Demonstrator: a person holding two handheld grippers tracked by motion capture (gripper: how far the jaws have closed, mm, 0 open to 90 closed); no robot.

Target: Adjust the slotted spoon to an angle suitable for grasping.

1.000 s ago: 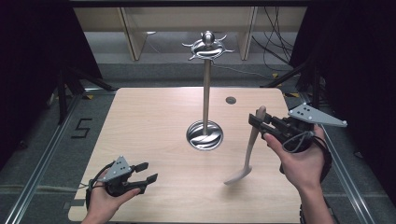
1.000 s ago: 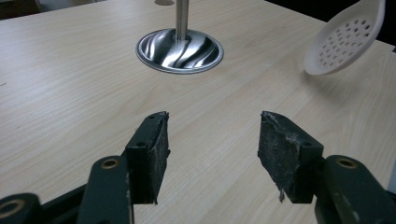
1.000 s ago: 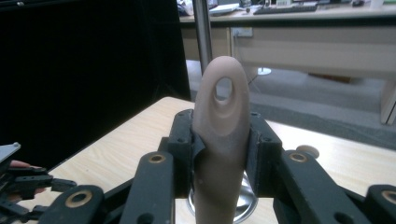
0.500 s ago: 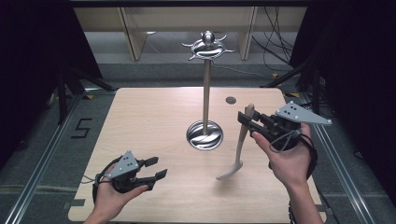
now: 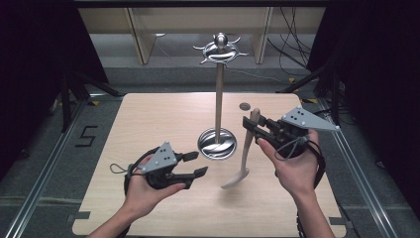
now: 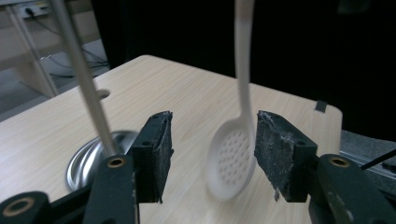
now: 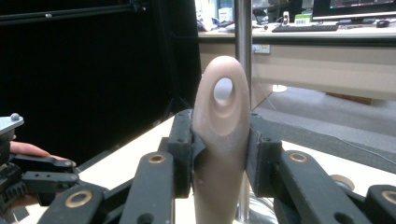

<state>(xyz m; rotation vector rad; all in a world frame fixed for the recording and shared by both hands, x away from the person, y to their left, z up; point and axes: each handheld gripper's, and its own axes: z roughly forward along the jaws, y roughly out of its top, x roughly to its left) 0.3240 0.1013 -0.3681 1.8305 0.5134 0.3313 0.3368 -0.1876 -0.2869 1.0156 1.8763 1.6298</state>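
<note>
A cream slotted spoon (image 5: 246,148) hangs nearly upright over the wooden table, head down. My right gripper (image 5: 251,127) is shut on its handle just below the hanging hole. In the right gripper view the handle (image 7: 220,121) stands clamped between the jaws of the right gripper (image 7: 219,149). My left gripper (image 5: 199,163) is open, low at the front left, pointing at the spoon head. In the left gripper view the perforated head (image 6: 231,158) hangs beyond the gap of the left gripper (image 6: 210,149), not touched. A chrome stand (image 5: 219,99) with hooks on top rises beside the spoon.
The stand's round base (image 5: 217,144) rests mid-table, left of the spoon, and its hook crown (image 5: 220,49) is high above. A small round hole (image 5: 243,106) marks the table's far side. Dark floor and rails surround the table (image 5: 148,114).
My right gripper has carried the spoon left, closer to the stand. My left gripper has moved right and forward toward the spoon's head, still open.
</note>
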